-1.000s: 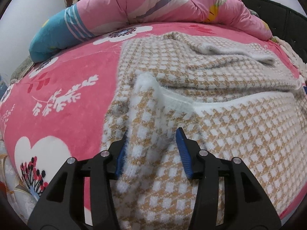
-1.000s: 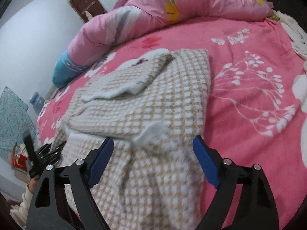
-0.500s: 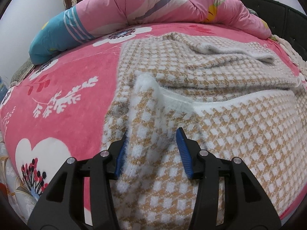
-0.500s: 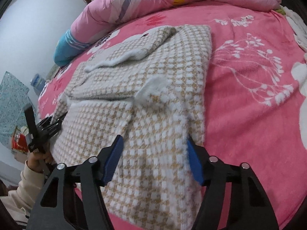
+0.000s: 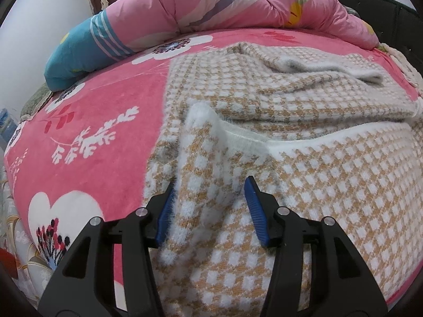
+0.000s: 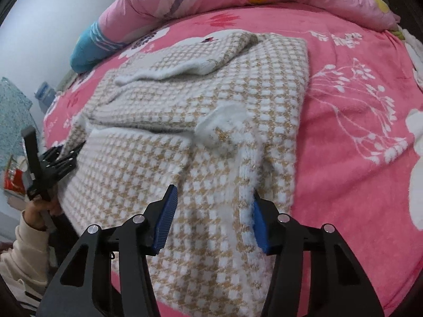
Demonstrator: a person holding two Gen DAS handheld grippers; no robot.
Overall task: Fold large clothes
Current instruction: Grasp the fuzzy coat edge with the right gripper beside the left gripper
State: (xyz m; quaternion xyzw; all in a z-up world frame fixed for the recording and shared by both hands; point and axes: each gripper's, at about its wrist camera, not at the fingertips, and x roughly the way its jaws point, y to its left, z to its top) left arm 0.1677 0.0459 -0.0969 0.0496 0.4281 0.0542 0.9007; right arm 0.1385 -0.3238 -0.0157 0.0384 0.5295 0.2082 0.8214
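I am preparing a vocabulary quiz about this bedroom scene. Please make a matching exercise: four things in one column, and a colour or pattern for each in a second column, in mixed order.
Things:
1. sweater
2. bed sheet
3. quilt
4. pads of the left hand-held gripper

Descriptions:
a. blue
b. tan and white checks
c. pink, with one teal striped end
d. pink with white flower prints

Pairs: 1-b, 2-d, 3-c, 4-a
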